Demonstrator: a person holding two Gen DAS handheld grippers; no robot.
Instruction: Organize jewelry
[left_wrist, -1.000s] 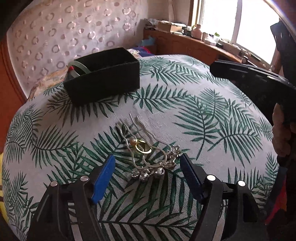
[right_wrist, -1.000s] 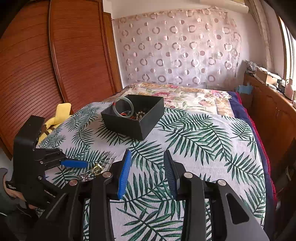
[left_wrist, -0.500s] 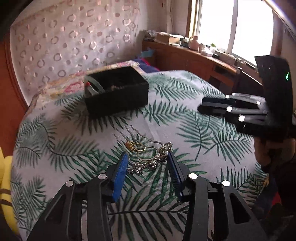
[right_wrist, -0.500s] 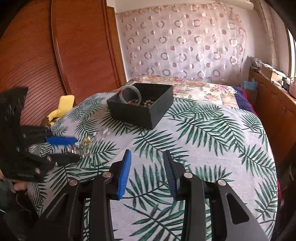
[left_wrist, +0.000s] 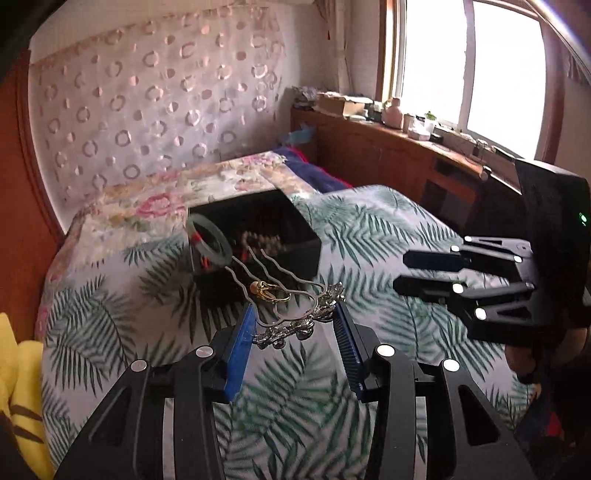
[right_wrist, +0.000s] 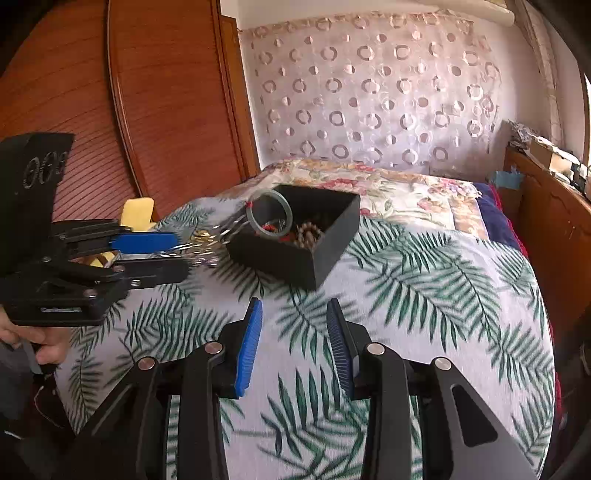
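Left gripper (left_wrist: 293, 314) is clamped on a silver hair comb (left_wrist: 291, 314), pads on its jeweled crown, comb lifted clear of the leaf-print cloth (left_wrist: 369, 229). Comb lies roughly flat, crown crosswise between the fingers. Its long axis runs along the gripper line, with the wavy prongs pointing away from the camera toward the black box (left_wrist: 266, 240). A gold ring (left_wrist: 271, 290) with a pearl sits on the prongs. Prong tips are just short of the box's near wall.

The box holds a green bangle (right_wrist: 269, 216), tilted against its wall, and brown beads (right_wrist: 310, 232).

Right gripper (right_wrist: 294, 328) is parted, nothing between the jaws, hovering over the cloth near the box.
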